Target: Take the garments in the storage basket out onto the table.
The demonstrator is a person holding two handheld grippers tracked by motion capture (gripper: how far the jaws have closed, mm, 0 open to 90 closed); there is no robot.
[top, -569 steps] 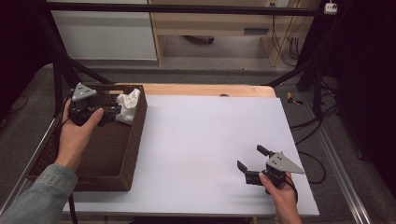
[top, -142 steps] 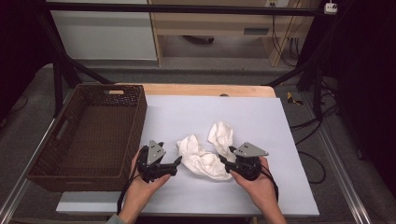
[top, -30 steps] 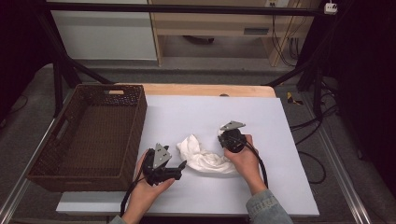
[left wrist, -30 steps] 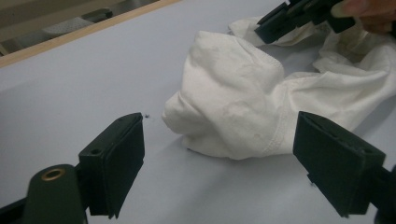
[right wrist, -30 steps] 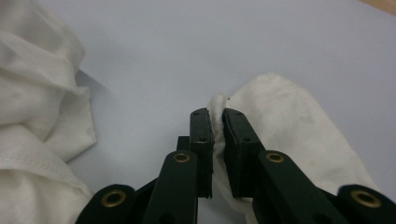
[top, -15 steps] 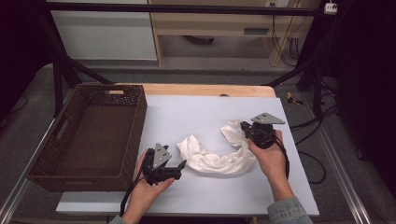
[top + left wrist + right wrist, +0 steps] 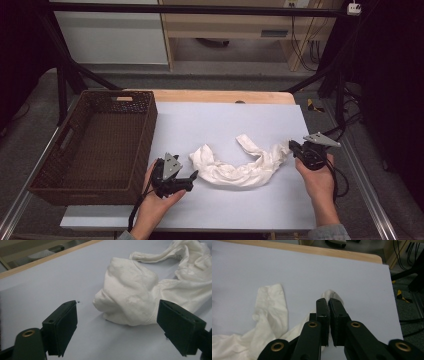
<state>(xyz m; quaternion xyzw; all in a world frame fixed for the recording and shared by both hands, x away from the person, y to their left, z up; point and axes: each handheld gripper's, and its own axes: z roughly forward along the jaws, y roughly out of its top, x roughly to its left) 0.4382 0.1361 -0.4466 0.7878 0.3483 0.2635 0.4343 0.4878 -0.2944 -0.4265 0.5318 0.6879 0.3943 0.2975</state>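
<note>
High view: my right tool (image 7: pixel 292 146) is clamped on one end of the white cloth (image 7: pixel 240 167) and has pulled it out toward 3 o'clock since a moment ago, so the cloth now lies as a long curved band on the surface (image 7: pixel 220 120) instead of a heap. My left tool (image 7: pixel 192 178) waits with jaws wide apart, the 9 o'clock end of the cloth just in front of them, not gripped. I judge the next step is to take that end. The basket (image 7: pixel 145 145) stands at 9 o'clock.
</note>
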